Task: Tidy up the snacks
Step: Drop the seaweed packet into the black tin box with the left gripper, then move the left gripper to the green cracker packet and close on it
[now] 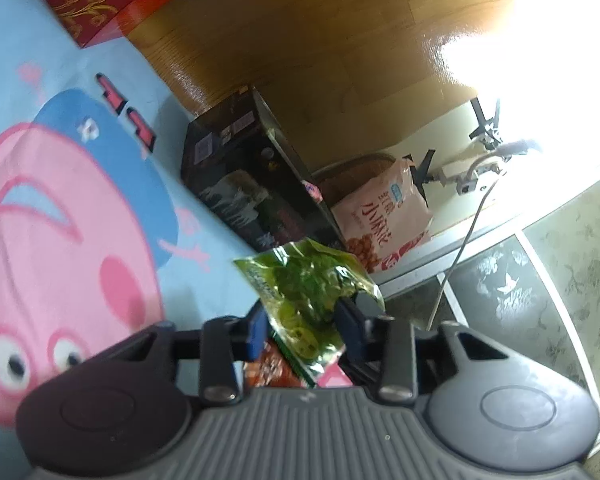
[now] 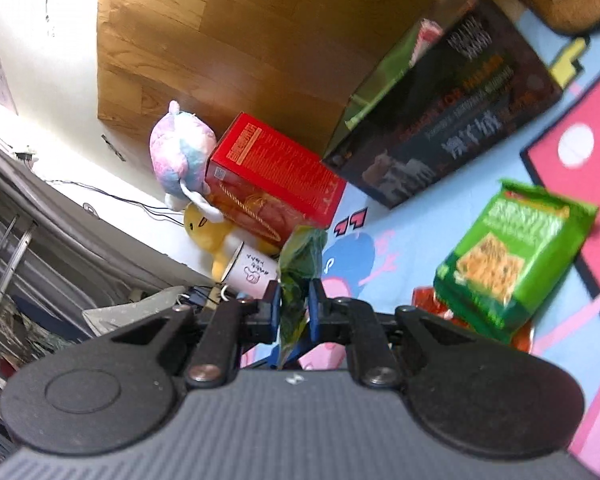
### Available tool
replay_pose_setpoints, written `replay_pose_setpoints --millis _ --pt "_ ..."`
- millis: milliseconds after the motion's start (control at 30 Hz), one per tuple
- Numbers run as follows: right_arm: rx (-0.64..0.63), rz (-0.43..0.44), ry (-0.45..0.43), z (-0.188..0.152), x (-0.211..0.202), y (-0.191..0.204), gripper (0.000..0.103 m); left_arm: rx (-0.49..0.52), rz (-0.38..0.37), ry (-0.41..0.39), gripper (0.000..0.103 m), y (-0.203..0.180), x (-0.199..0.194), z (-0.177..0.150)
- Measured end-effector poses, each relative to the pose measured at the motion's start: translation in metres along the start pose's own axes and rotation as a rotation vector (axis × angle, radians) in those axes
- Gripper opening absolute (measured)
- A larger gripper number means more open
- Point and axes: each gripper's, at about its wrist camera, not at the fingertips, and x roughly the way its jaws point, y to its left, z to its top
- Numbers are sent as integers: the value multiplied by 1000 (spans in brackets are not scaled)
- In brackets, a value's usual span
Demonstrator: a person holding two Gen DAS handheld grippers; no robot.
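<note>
a green snack packet (image 1: 304,292) is pinched by the left gripper (image 1: 306,320). a green packet (image 2: 300,276) is clamped edge-on by the right gripper (image 2: 294,308), seemingly lifted off the mat (image 1: 100,80) for sorting.

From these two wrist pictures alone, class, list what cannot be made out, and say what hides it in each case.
- Left wrist view: the red snack packet under the crinkled green foil packet; the left claw and the foil cover most of it.
- Left wrist view: the window-side floor; glare washes it out.
- Right wrist view: the print on the green noodle multipack; blurred.
- Right wrist view: the dark cardboard box's contents; its walls hide them.
</note>
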Motion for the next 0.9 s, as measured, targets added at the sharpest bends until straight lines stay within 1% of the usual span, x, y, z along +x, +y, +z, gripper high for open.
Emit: replay_pose_setpoints --millis 67,167,233,300,400,433,467,533,567,600,633,700,733,800,867,900 --pt "-36 -10 -13 10 -1 5 17 19 4 2 30 -10 8 16" --pt "-124 -31 -49 31 1 19 17 107 43 -19 30 -35 25 43" --pt "-183 -56 -84 46 3 25 17 169 70 -28 30 -53 45 63" --pt "-237 -97 -125 62 4 29 17 203 87 -18 31 -65 69 80" --pt "-313 -194 -197 83 6 27 17 242 126 6 32 -75 111 98" --pt "-333 -227 -212 88 6 24 17 259 151 12 32 -77 124 101" --pt "-356 -266 -225 92 7 21 18 281 190 18 32 -78 138 102" --pt "-451 -386 -241 94 13 18 22 313 250 37 35 -76 159 101" --pt "-515 -471 -249 93 18 18 29 318 274 42 35 -74 166 100" --pt "-582 -556 -255 89 22 18 41 335 287 31 36 -75 167 97" --pt "-622 -591 -262 86 23 18 45 340 290 26 37 -76 166 95" --pt "-673 -624 -298 78 19 17 46 337 273 15 38 -76 158 91" --pt "-675 -633 -323 75 14 16 46 336 269 9 39 -77 153 89" --pt "-654 -624 -364 71 2 14 46 341 271 -1 39 -81 142 86" --pt "-610 -595 -379 64 -11 13 46 347 270 -6 39 -85 128 80" --pt "-589 -576 -372 60 -18 12 46 348 267 -6 39 -86 122 77"
